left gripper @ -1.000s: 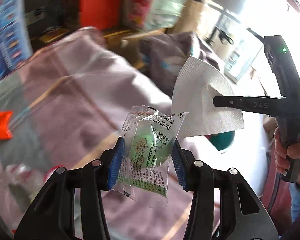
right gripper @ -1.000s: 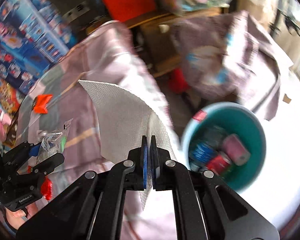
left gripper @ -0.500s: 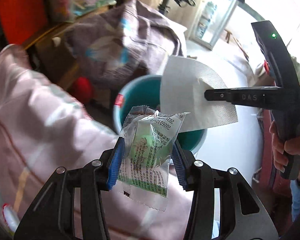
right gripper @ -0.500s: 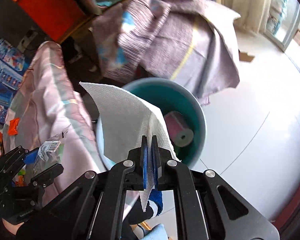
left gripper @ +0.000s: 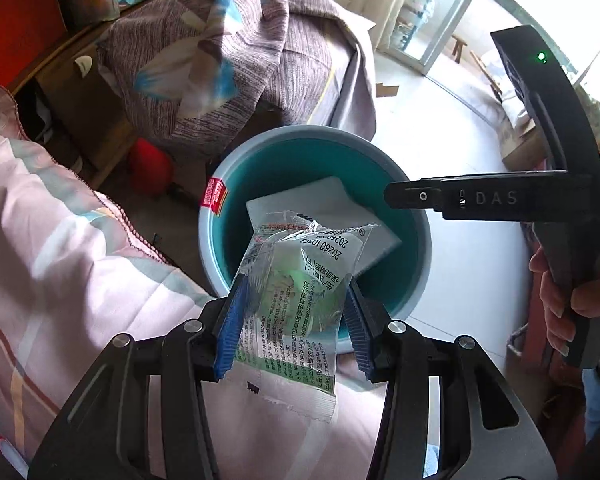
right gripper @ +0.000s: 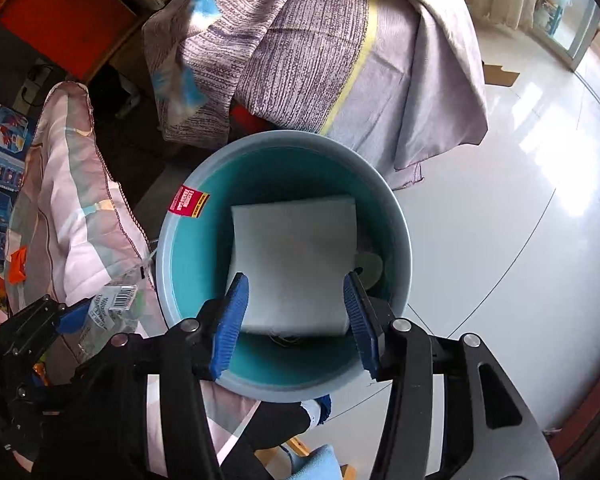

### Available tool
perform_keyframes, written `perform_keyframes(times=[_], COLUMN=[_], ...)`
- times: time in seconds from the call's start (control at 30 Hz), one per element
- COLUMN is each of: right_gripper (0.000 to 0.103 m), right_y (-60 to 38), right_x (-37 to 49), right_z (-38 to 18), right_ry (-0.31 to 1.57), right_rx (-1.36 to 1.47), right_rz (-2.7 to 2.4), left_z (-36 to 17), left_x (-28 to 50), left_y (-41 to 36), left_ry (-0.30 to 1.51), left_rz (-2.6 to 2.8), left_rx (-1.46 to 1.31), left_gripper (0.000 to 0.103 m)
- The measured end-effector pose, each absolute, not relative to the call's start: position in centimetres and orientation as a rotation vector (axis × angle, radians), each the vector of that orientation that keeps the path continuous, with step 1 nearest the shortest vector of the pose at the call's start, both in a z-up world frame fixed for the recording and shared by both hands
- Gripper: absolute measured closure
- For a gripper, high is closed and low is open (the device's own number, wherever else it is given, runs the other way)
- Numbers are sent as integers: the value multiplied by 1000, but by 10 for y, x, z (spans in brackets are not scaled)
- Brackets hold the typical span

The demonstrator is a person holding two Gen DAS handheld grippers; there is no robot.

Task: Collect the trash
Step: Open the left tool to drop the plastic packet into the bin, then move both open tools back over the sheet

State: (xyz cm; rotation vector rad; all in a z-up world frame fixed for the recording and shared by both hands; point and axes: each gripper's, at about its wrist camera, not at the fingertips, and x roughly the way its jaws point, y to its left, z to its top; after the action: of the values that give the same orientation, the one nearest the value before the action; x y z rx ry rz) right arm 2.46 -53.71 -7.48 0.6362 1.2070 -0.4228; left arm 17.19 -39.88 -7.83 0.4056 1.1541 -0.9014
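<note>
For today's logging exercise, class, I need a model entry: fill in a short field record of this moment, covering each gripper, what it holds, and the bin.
left gripper: shut on wrapper, held over the near rim of the bin
right gripper: open, empty, above the bin
bin: teal inside, red sticker on its rim, standing on the floor
tissue: loose inside the bin, below the right gripper
wrapper status: not yet dropped
</note>
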Motion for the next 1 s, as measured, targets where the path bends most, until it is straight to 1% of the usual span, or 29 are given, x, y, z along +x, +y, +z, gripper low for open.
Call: perform_keyframes(times=[0.03, 0.07, 0.13, 0.17, 0.27, 0.33, 0.37, 0.43, 0.5, 0.57, 0.63, 0.73, 0.83, 0.9, 0.93, 1.0], right_gripper=[40, 36, 33, 28, 27, 27, 27, 27, 27, 26, 25, 25, 24, 22, 19, 18], right_y=[-538, -539, -542, -545, -549, -552, -553, -554, -554, -552, -548, -541, -533, -526, -523, -515], right_x=[25, 24, 21, 19, 14, 11, 10, 9, 8, 9, 10, 13, 15, 16, 17, 19], right_z=[-74, -73, -71, -69, -67, -66, -65, -65, -64, -62, -62, -59, -56, -53, -51, -47], right_ry=[1205, 1203, 1198, 1195, 1190, 1191, 1191, 1191, 1194, 1196, 1208, 1222, 1231, 1238, 1240, 1244], right_rx=[635, 635, 647, 657, 658, 666, 671, 676, 681, 678, 676, 668, 664, 662, 656, 642], right_rz=[-425, -427, -433, -439, -462, -471, -476, -481, -484, -487, -483, -475, -474, -471, -472, -467], left_z=[-79, -81, -83, -84, -87, -85, -84, -82, -78, -74, -70, -61, -54, -50, -48, -44], left_x=[172, 173, 172, 172, 169, 167, 166, 166, 167, 169, 172, 173, 172, 172, 172, 170], left_y=[-401, -403, -408, -410, -419, -420, -420, -418, -413, -405, -399, -386, -372, -364, -360, -350], left_ry=[1154, 1157, 1163, 1165, 1175, 1162, 1150, 1148, 1140, 1138, 1139, 1122, 1121, 1121, 1117, 1106], left_rz=[-904, -909, -917, -921, -944, -946, -943, -942, -932, -923, -916, -902, -892, -887, -882, -870], left_rx=[407, 407, 406, 405, 405, 407, 408, 401, 388, 363, 343, 312, 283, 267, 264, 258], left_gripper=[55, 55, 55, 55, 52, 40, 38, 30, 24, 23, 16, 12, 12, 12, 11, 11])
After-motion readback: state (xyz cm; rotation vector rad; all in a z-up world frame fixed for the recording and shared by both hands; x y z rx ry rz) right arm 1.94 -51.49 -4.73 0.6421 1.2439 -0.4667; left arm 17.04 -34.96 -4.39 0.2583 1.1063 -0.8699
